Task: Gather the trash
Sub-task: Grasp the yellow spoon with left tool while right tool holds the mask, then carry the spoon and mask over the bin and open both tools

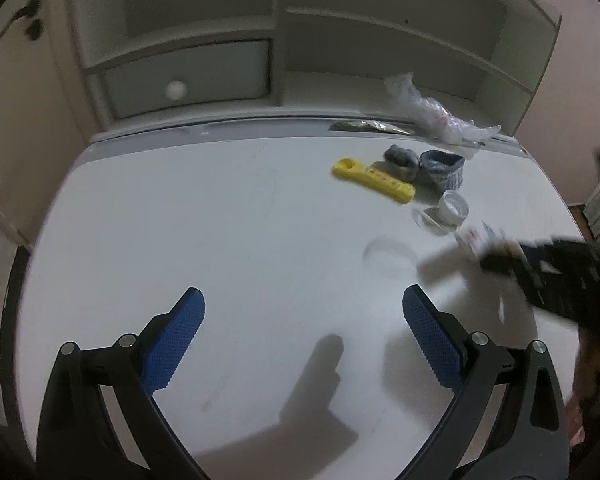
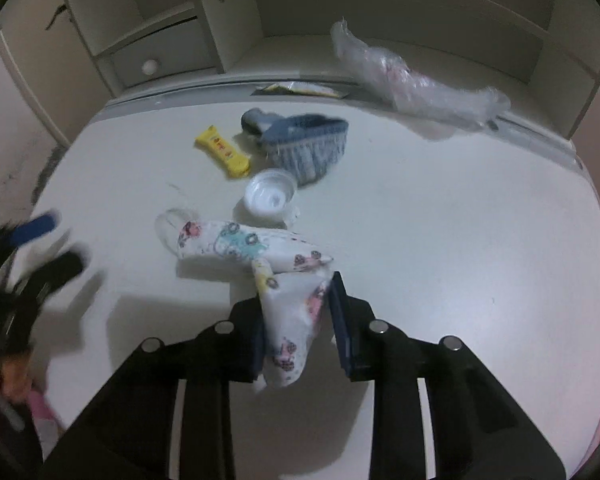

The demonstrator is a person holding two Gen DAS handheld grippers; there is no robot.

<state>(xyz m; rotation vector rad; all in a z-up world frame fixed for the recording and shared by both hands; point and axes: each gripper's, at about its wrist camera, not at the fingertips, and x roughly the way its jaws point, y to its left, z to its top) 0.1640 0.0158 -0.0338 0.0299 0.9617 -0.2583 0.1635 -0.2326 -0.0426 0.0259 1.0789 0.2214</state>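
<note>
Pinching printed wrapper [image 2: 288, 312] between right gripper [image 2: 298, 316] pads.

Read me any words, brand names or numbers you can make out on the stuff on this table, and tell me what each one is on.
No text is legible in either view.
Yellow tube: red marks on its face, too blurred to read.
Flat packet at the table's back edge: print too small to read.
Printed wrapper in the right gripper: cartoon pictures only, no words visible.

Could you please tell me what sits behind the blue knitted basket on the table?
A dark grey rolled bundle sits behind the blue knitted basket, touching it. The basket hides the bundle's lower part, and its inside cannot be seen.
</note>
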